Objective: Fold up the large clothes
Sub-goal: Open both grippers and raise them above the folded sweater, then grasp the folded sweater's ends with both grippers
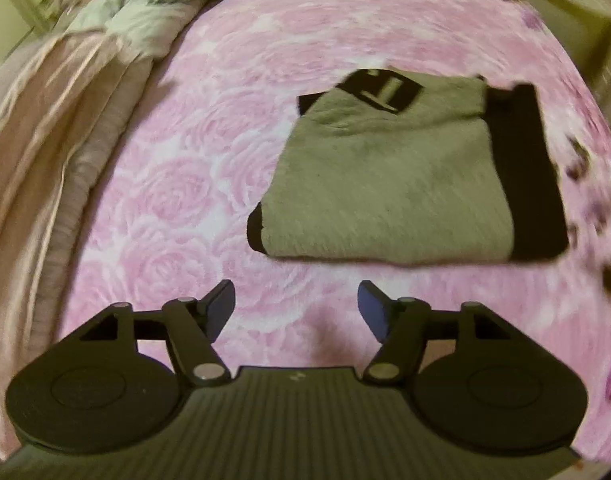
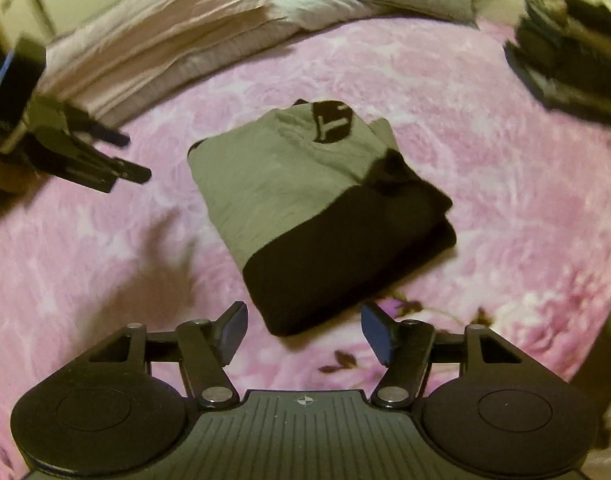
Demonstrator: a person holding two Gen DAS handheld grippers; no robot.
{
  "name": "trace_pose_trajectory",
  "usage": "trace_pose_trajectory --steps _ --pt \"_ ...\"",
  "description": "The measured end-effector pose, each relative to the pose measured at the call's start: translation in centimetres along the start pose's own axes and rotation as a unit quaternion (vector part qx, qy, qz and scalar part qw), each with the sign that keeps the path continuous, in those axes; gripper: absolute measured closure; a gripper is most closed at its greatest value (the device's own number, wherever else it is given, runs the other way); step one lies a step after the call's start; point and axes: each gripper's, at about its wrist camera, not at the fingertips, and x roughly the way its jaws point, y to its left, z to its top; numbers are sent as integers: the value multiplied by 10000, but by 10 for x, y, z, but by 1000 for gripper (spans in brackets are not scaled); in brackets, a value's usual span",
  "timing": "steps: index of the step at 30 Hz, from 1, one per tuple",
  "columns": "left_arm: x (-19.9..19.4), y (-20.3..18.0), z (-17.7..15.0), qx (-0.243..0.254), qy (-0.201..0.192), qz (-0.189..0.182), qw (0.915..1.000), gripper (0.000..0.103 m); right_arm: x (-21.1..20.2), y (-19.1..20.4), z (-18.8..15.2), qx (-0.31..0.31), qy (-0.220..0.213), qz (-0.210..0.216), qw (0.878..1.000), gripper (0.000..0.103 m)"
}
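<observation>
Two grippers, left (image 1: 296,308) and right (image 2: 304,330), fingers apart and empty, folded grey-black garment (image 1: 389,184) with "T" patch (image 1: 379,92)

i see the folded garment (image 2: 305,200) lying on the bedspread (image 2: 485,152), ahead of my right gripper (image 2: 303,332) and apart from it. my left gripper (image 1: 295,312) hangs over bare bedspread, the garment ahead to its right. bedding (image 2: 165,40) is heaped along the far left edge, a stack of clothes (image 2: 569,64) at far right
</observation>
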Motion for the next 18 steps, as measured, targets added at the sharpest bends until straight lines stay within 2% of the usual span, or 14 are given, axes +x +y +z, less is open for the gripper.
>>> trace_pose_trajectory --steps 4,7,18 --pt "-9 -9 -5 360 55 -14 9993 31 -1 19 14 -234 48 73 9997 41" --pt "-9 -10 -6 410 136 -49 9991 26 0 29 22 -271 43 120 9996 41" --pt "13 -1 -14 373 314 -191 9986 24 41 52 25 -995 399 -24 9942 40"
